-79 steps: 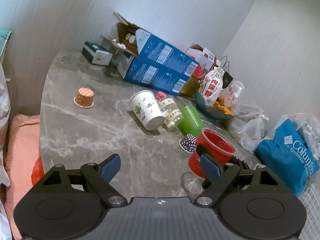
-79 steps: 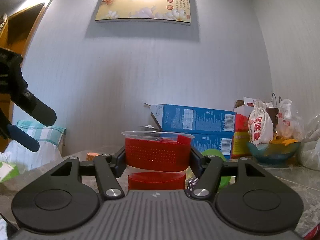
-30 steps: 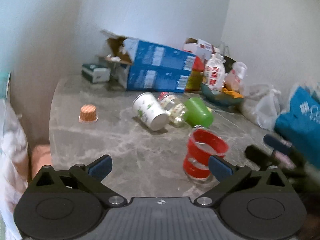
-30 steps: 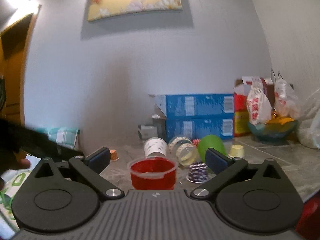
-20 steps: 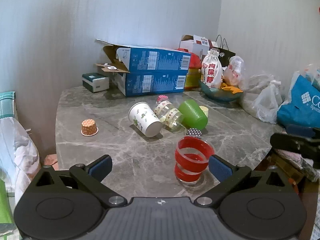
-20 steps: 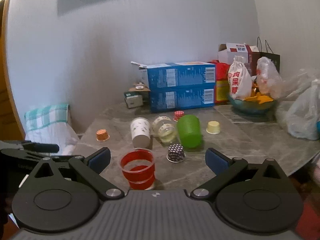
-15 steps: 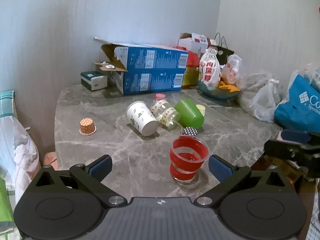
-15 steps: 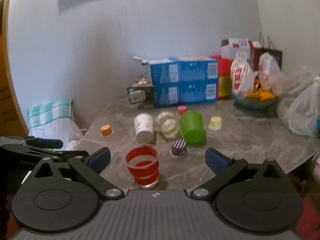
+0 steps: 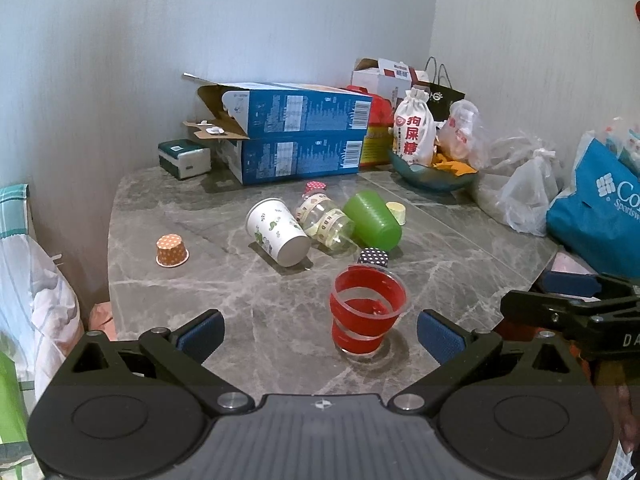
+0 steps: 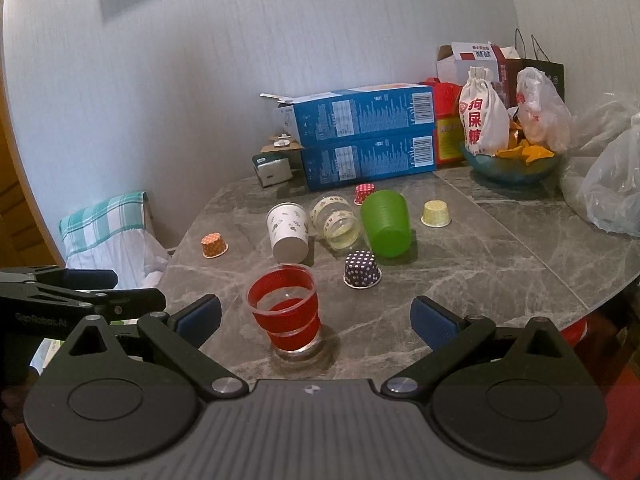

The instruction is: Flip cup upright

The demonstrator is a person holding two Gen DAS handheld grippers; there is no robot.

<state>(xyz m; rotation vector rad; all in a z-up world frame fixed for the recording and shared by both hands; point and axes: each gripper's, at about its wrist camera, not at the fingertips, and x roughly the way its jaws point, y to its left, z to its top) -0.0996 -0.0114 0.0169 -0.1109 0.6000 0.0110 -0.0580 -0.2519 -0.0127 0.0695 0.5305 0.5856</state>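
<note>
A clear plastic cup with red bands [image 9: 366,312] stands upright on the grey marble table [image 9: 200,304] near its front edge; it also shows in the right wrist view [image 10: 286,310]. My left gripper [image 9: 320,332] is open and empty, pulled back in front of the cup. My right gripper [image 10: 316,320] is open and empty, also back from the cup, which sits nearer its left finger. Each gripper shows at the edge of the other's view.
Behind the red cup lie a white paper cup [image 9: 276,230], a glass jar [image 9: 326,220] and a green cup [image 9: 372,220] on their sides. Small upside-down cupcake cups [image 10: 362,270] are scattered about. Blue boxes [image 9: 296,132], a bowl and bags line the back and right.
My right gripper let go of the red cup, leaving it upright on the table. Both grippers drew back and up from the table, and more of it shows.
</note>
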